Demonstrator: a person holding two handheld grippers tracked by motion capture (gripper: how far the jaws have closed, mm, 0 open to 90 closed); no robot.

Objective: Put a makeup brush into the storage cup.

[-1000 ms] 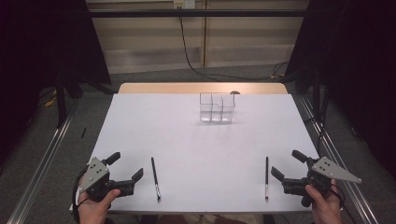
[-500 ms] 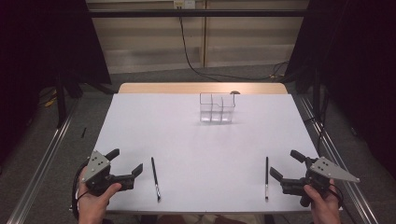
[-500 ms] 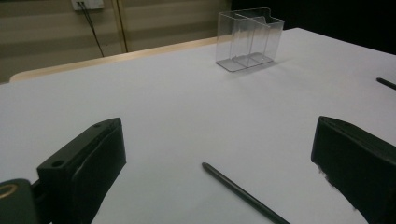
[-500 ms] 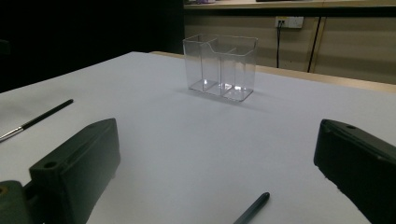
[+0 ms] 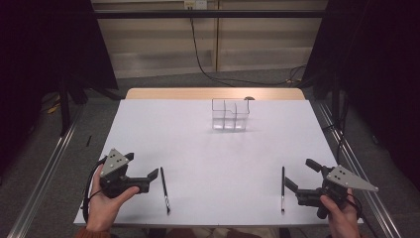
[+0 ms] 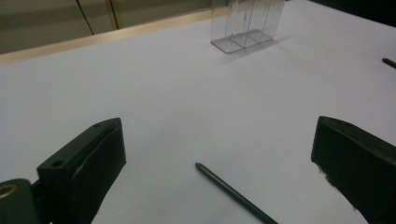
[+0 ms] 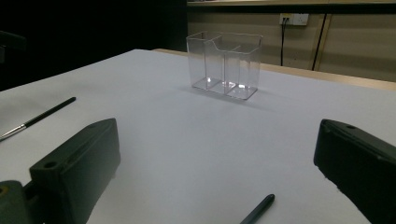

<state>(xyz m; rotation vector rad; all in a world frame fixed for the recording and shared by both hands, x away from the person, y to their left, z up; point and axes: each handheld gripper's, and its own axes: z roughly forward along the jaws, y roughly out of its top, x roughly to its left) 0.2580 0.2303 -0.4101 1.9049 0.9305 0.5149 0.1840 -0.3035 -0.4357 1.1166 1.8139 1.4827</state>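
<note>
At the near edge of the white table sheet (image 5: pixel 213 153), on the side well short of the clear organizer (image 5: pixel 230 114), I have both tools low and unloaded. My left gripper (image 5: pixel 146 174) stands with jaws wide, empty, its tips just beside the left brush (image 5: pixel 165 189); my right gripper (image 5: pixel 299 179) likewise stands wide and empty, just beside the right brush (image 5: pixel 283 188). Both brushes lie flat, pointing roughly toward the organizer and well apart from it. I judge the work barely begun: neither brush gripped, all organizer compartments empty, both pickups and placements outstanding. Beyond the organizer, a strip of bare wooden tabletop (image 5: pixel 213 93) shows, with a small dark object (image 5: pixel 249 98) I cannot identify. Farther back: grey floor, a trailing black cable (image 5: pixel 200 54), pale wall panels, dark surrounds.
</note>
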